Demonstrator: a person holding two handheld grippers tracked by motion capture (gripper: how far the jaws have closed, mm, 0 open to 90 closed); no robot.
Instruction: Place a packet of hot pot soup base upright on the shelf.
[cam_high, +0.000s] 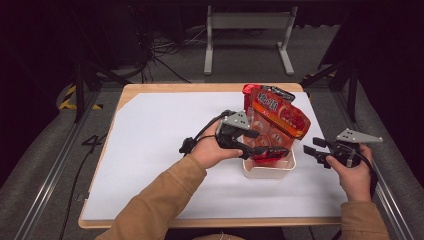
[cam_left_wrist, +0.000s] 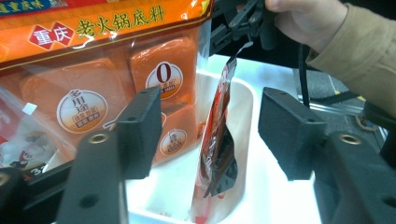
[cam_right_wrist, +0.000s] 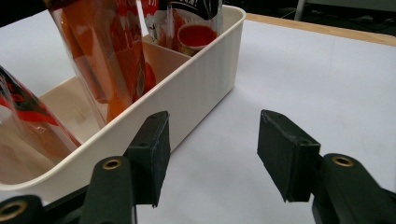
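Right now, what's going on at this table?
A person is packing food pouches into a white bin with a handheld gripper in each hand. The left gripper sits at the bin with its fingers apart; a slim red pouch stands in the bin between them, not pressed. A big orange pouch leans upright in the bin behind it. The right gripper is open beside the bin, over the white table cover, holding nothing.
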